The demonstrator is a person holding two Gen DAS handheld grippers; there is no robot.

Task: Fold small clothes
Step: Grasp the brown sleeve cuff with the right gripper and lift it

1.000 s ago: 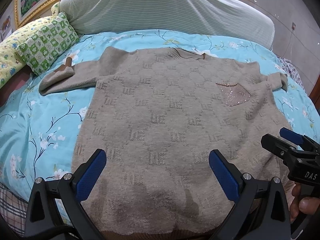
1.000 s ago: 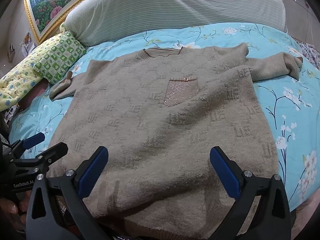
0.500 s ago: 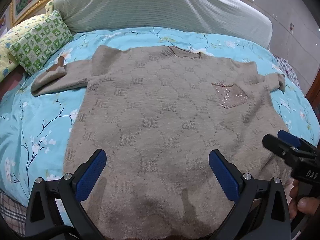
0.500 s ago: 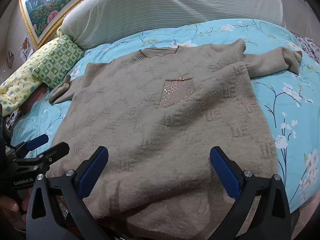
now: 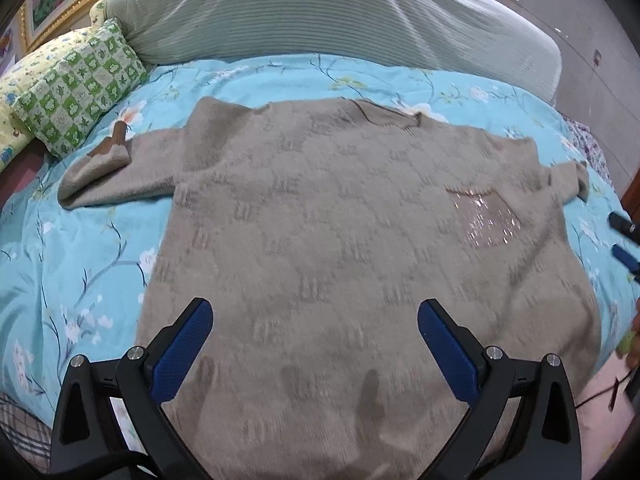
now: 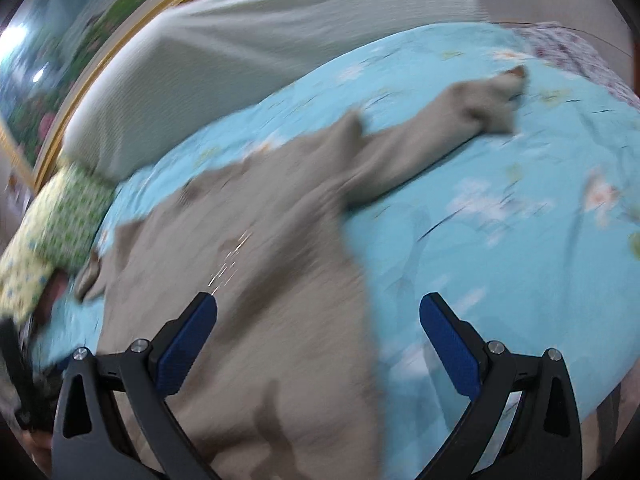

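Beige knit sweater (image 5: 340, 240) spread flat, front up, across middle of bed (image 5: 80, 260), collar toward headboard end, hem at near edge. Sequin pocket (image 5: 486, 220) on chest. 1 sleeve reaches toward green checked pillow (image 5: 80, 84) at far left corner. Left gripper (image 5: 314, 344) above hem, jaws wide apart, holding nothing. Right gripper (image 6: 318, 344) over sweater's right side edge, jaws wide apart, empty; view blurred.
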